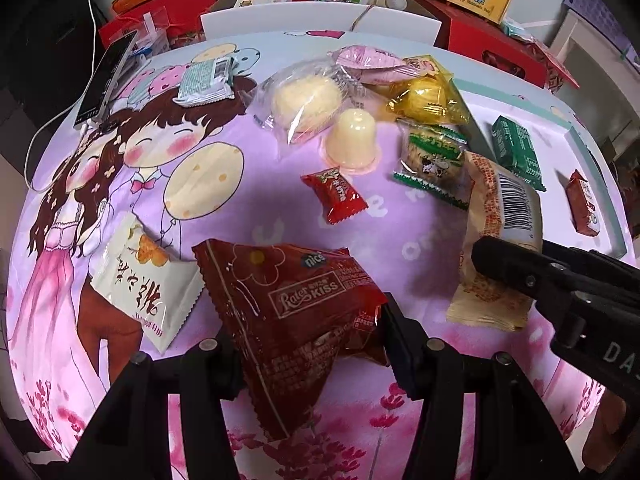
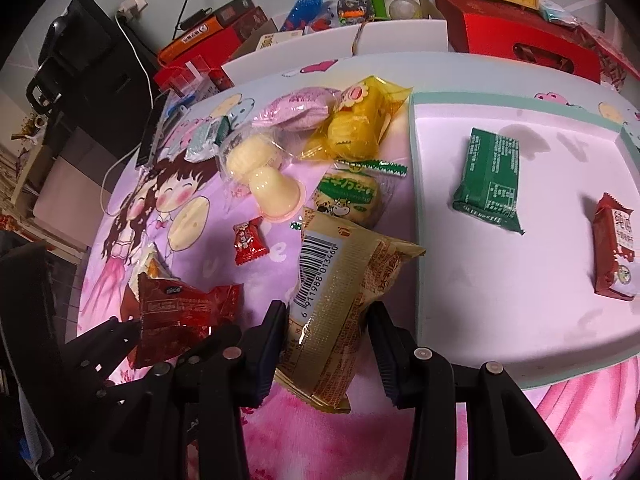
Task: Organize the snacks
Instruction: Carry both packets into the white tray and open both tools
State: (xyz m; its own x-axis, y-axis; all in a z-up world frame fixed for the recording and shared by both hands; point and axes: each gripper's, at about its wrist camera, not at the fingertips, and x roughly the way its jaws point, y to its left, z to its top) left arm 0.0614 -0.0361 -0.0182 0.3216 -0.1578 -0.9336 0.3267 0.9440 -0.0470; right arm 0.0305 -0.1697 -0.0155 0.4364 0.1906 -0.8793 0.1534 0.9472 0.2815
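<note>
My left gripper (image 1: 312, 340) is shut on a dark red Kiss snack bag (image 1: 296, 312), which hangs above the cartoon-printed cloth; the bag (image 2: 180, 312) also shows at the left of the right wrist view. My right gripper (image 2: 328, 344) is shut on a gold snack packet with a barcode (image 2: 340, 304), lifted beside the tray's left edge; the same packet (image 1: 496, 240) appears in the left wrist view under the right gripper's black finger. A white tray with a teal rim (image 2: 500, 300) holds a green packet (image 2: 490, 176) and a red-brown packet (image 2: 614, 252).
Loose snacks lie on the cloth: a white packet (image 1: 144, 284), a red candy (image 1: 334, 194), a jelly cup (image 1: 352, 140), a clear-wrapped cake (image 1: 304, 100), a yellow bag (image 1: 428, 98), a green-and-white cake (image 1: 434, 156), a pink packet (image 1: 372, 62). A phone (image 1: 106, 80) and boxes (image 1: 488, 40) line the far edge.
</note>
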